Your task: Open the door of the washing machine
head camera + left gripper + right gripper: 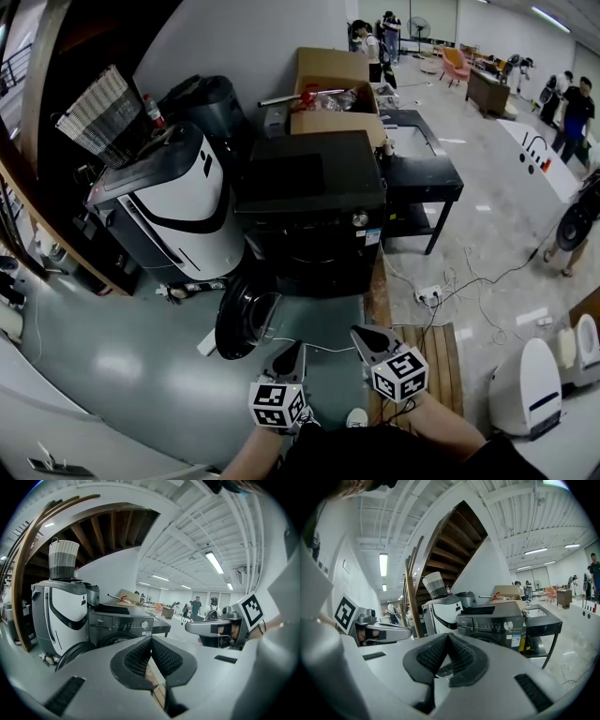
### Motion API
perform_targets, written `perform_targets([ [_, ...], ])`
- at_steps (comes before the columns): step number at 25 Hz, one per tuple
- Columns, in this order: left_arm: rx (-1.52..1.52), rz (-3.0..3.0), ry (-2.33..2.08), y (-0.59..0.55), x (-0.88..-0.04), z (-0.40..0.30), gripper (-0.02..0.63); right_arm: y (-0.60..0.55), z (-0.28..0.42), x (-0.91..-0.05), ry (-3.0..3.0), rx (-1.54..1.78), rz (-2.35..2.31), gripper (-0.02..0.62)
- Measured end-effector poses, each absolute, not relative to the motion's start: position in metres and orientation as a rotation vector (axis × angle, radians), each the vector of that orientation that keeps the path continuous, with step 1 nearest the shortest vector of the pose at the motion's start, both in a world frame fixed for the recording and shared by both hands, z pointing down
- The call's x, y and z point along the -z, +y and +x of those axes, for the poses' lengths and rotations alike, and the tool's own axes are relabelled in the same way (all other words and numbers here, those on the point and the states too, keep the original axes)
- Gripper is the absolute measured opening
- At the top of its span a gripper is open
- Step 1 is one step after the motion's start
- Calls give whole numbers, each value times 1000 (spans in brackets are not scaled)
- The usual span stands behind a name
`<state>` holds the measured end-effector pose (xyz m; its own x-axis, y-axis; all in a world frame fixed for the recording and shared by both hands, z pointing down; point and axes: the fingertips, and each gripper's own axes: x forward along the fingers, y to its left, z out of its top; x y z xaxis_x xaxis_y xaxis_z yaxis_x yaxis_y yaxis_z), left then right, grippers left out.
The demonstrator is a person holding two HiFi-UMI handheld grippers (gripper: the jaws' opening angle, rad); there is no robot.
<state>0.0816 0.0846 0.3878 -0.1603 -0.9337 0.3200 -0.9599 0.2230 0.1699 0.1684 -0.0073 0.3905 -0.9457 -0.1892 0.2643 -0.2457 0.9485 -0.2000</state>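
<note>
The black front-loading washing machine [309,211] stands ahead of me, and its round door [246,314] hangs swung out to its left, wide open. Both grippers are held low in front of me, short of the machine and touching nothing. My left gripper [292,350] is shut and empty, just right of the open door. My right gripper [364,335] is shut and empty too, beside the left one. The left gripper view has its jaws [151,641] closed together with the machine [119,625] beyond. In the right gripper view the jaws [448,639] are also closed, facing the machine [492,620].
A white and black appliance [173,202] leans left of the washer, with a woven basket [98,112] behind it. Cardboard boxes [333,94] sit behind the machine and a black table [422,173] to its right. A wooden pallet [441,361], a power strip [427,293] and cables lie on the floor.
</note>
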Motion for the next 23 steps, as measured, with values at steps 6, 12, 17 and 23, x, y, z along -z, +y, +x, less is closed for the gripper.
perform_targets([
  [6,-109,1766,-2141,80,-388,91,18,-12,175,-390,-2856,-344,322,17],
  [12,-112,1761,-2144,77,-389,94,18,-15,177,-391,-2861,-349,310,17],
  [17,-113,1757,-2149,75,-387,97,20,-17,180,-390,-2859,-349,300,17],
  [23,-116,1752,-2153,72,-387,99,18,-19,181,-391,-2857,-347,293,17],
])
